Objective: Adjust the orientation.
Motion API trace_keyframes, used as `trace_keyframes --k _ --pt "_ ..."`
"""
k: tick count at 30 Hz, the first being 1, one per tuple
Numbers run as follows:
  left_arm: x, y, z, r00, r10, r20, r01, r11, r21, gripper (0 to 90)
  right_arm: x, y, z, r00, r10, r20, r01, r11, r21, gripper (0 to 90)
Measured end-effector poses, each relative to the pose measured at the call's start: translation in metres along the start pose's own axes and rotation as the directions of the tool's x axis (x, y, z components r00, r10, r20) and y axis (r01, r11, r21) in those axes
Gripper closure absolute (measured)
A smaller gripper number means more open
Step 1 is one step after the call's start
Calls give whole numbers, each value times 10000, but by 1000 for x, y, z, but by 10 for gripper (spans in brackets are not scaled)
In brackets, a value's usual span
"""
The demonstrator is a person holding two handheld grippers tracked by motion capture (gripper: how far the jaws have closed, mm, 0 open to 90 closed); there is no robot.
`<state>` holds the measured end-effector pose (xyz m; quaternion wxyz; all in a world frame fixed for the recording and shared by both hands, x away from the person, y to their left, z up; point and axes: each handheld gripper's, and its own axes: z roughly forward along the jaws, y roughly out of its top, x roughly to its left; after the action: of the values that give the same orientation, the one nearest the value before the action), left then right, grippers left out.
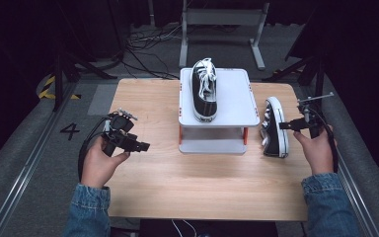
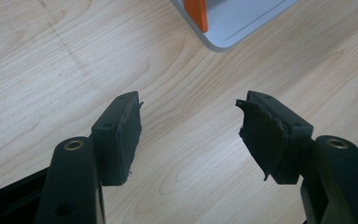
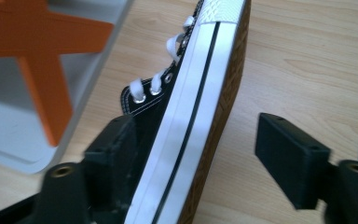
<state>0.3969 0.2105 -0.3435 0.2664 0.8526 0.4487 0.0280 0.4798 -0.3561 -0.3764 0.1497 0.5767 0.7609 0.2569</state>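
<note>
A light, stiff-soled sneaker (image 1: 275, 129) lies on its side on the counter (image 1: 187, 182) beside the rack (image 1: 217, 106), between the right gripper's (image 3: 205, 154) open jaws, best gripped across sole and upper.

A lab or recording studio, not a home. Small pale wooden worktop (image 1: 202, 187) standing alone on grey carpet (image 1: 24, 148), ringed by black curtains (image 1: 24, 34). Loose cables (image 1: 148, 42) strewn across the floor behind, beside the feet of a grey metal stand (image 1: 222, 19). Dark tripod legs (image 1: 61, 74) at both sides. Yellow-and-black hazard tape (image 1: 47, 86) and a taped number four (image 1: 70, 131) marking the floor at left. White two-level rack (image 1: 237, 106) with orange posts set mid-worktop, like a staged test prop.
</note>
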Motion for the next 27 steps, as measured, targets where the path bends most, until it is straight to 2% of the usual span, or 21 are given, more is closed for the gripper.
trace_keyframes --k 1,4,5,6,7,8,11,13,14,16,18,21,23,27 --pt "0 -1 -1 10000 0 -18 0 10000 23 379 3 3 5 9989 66 466 -76 9998 195 236" --pt "1 -7 -1 9999 -117 -79 118 9999 100 379 2 6 18 9966 286 776 -343 9967 732 205" --pt "1 -9 -1 9998 -131 -118 132 9998 116 379 2 7 23 9967 272 763 -352 9937 1063 188" --pt "1 -10 -1 9998 -163 -145 165 9998 123 379 1 8 26 9970 571 530 -624 9925 1050 169" --pt "2 -11 -2 9997 -197 -175 199 9997 143 380 0 8 26 9971 631 420 -670 9928 997 195" --pt "2 -12 -2 9995 -238 -186 241 9996 136 380 3 10 27 9982 562 226 -582 9933 998 225" --pt "1 -14 -2 9994 -234 -250 237 9996 138 380 11 13 30 9994 359 25 -359 9931 1120 250" --pt "1 -15 -3 9994 -266 -229 270 9995 161 379 17 15 34 9998 178 -61 -169 9920 1253 255" --pt "1 -15 -3 9994 -277 -224 281 9994 188 379 19 15 36 9999 98 112 -113 9908 1350 261" --pt "1 -16 -2 9993 -287 -220 292 9993 212 379 22 16 42 9974 -88 709 -31 9861 1659 220" --pt "1 -15 0 9994 -280 -206 285 9993 253 379 20 14 51 9960 9 897 -194 9784 2059 213" --pt "0 -15 2 9995 -231 -196 238 9992 333 379 13 10 64 9975 421 570 -553 9654 2550 192" --pt "0 -14 4 9997 -170 -198 177 9991 379 379 10 7 72 9980 571 260 -623 9514 3015 195" --pt "-1 -13 6 9997 -134 -192 142 9990 427 379 11 7 70 9971 547 523 -679 9519 2989 287"
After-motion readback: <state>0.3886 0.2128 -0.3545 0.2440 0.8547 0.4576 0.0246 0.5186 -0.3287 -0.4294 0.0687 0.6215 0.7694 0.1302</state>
